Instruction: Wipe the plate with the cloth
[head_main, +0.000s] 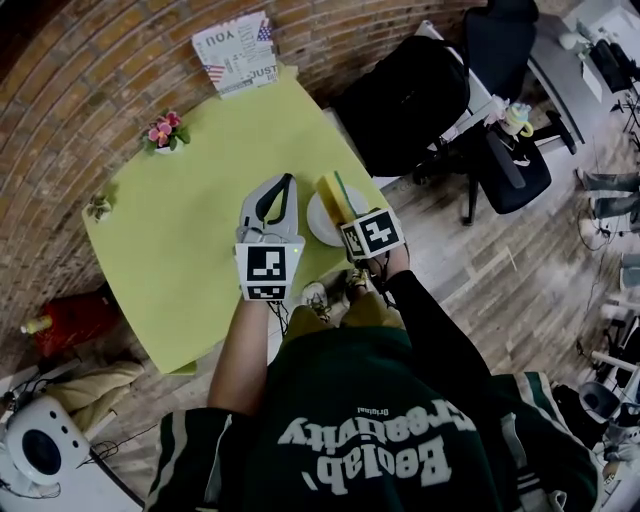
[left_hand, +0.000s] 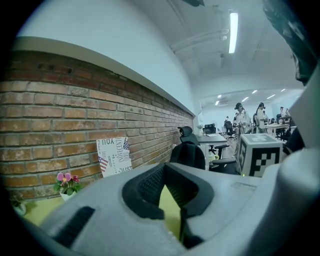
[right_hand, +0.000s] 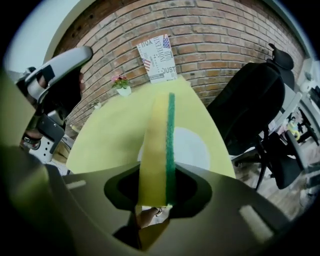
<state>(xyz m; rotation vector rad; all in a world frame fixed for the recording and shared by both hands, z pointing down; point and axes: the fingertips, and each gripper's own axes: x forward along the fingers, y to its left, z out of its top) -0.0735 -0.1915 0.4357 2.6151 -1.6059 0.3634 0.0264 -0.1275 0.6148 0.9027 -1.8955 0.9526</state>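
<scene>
Open-plan office: black swivel chairs (head_main: 410, 100), grey desk (head_main: 556, 75), ceiling strip light (left_hand: 233, 32), red brick wall (head_main: 100, 60), wood-plank floor (head_main: 500, 270).

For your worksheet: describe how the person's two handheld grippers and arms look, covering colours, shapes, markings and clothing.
The left gripper and right gripper have pale, curved shells with dark jaw pads. Each carries a cube of black-and-white square markers. The right arm wears a black long sleeve. The left forearm is bare below a dark green sleeve with white stripes.
</scene>
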